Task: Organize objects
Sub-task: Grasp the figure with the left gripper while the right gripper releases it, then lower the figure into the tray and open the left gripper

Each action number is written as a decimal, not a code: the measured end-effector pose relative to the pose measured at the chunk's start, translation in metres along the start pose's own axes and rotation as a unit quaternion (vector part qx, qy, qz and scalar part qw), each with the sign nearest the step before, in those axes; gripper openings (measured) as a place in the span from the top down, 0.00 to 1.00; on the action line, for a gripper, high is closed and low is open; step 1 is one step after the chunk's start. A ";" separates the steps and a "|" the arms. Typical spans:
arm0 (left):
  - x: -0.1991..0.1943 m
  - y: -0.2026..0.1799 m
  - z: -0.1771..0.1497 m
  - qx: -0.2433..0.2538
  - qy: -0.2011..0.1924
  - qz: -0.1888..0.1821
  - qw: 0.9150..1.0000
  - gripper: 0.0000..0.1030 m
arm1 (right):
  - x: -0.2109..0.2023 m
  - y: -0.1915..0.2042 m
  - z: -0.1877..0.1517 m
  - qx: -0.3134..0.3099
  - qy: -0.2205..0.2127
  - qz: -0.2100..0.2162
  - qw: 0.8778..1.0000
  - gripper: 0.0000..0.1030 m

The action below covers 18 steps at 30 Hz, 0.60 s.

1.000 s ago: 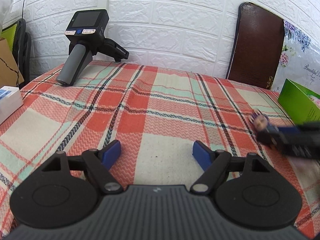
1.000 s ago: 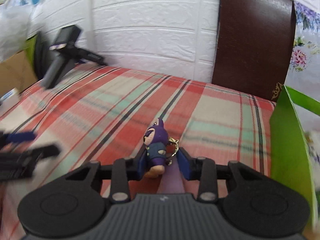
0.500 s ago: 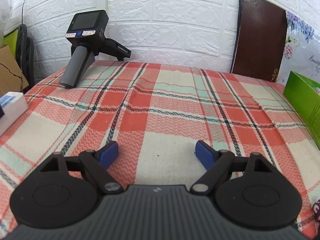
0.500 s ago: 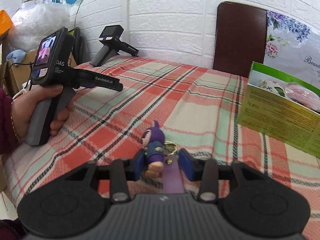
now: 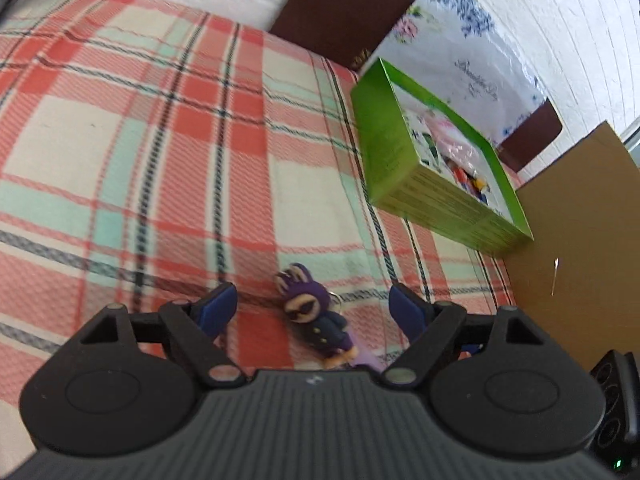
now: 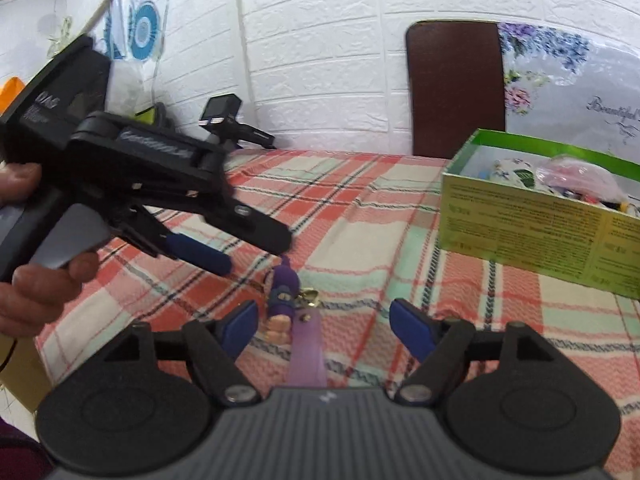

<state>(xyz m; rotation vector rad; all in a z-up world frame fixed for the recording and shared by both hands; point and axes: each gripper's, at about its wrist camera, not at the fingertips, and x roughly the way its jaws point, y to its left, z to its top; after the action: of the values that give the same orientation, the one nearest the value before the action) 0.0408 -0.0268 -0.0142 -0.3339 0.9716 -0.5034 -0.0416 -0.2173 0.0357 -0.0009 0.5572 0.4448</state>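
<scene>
The toy (image 5: 314, 316) lies flat on the cloth (image 5: 160, 160), near the box (image 5: 390, 148). The right gripper (image 6: 324, 322) has just been opening, jaws now spread off it. The left gripper (image 5: 314, 306) hovers over it, spread too. It looks light and rubbery; I'd pinch the body, since the strap (image 6: 306, 354) would just flop.

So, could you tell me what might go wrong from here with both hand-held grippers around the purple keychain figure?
1. Both the left hand-held gripper and the right hand-held gripper, whose jaws have just been opening, straddle the purple keychain figure lying on the plaid cloth; they may collide.
2. The figure's ring and lilac strap could snag a finger.
3. The green box already holds items, so a drop could bounce out.
</scene>
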 end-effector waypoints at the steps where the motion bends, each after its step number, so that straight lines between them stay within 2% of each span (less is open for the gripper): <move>1: 0.007 -0.002 -0.001 0.000 0.008 0.009 1.000 0.19 | 0.005 0.003 0.000 -0.005 0.010 0.006 1.000 0.33; 2: 0.013 -0.004 -0.003 -0.002 0.015 0.018 1.000 0.24 | 0.011 0.006 0.000 -0.010 0.024 0.010 1.000 0.43; 3: 0.015 -0.006 -0.006 0.003 0.005 0.026 1.000 0.27 | 0.021 0.009 -0.001 -0.014 0.046 0.007 0.999 0.63; 4: 0.016 -0.008 -0.008 0.016 -0.005 0.031 0.999 0.33 | 0.026 0.011 -0.002 -0.017 0.049 0.001 0.999 0.67; 5: 0.019 -0.012 -0.010 0.030 -0.005 0.040 0.999 0.49 | 0.028 0.013 -0.002 -0.021 0.044 -0.001 0.999 0.69; 6: 0.019 -0.014 -0.012 0.037 -0.011 0.054 0.998 0.54 | 0.029 0.016 0.000 -0.024 0.043 -0.004 0.999 0.71; 9: 0.018 -0.012 0.001 0.009 -0.005 0.023 1.000 0.65 | 0.024 0.018 0.002 -0.030 0.024 -0.002 0.999 0.79; 11: 0.013 -0.026 0.013 0.022 -0.017 0.015 1.000 0.68 | 0.019 0.015 0.007 -0.036 0.000 -0.023 0.999 0.79; 14: 0.012 -0.058 0.038 0.055 -0.040 -0.009 0.998 0.70 | 0.009 -0.005 0.025 -0.012 -0.045 -0.055 0.997 0.79; 18: 0.019 -0.106 0.081 0.103 -0.073 -0.039 0.991 0.70 | -0.002 -0.041 0.060 -0.007 -0.107 -0.111 0.988 0.80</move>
<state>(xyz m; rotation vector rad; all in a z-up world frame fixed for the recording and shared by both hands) 0.0911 -0.1224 0.0668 -0.2202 0.7604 -0.6356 0.0042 -0.2477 0.0831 -0.0283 0.3383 0.2271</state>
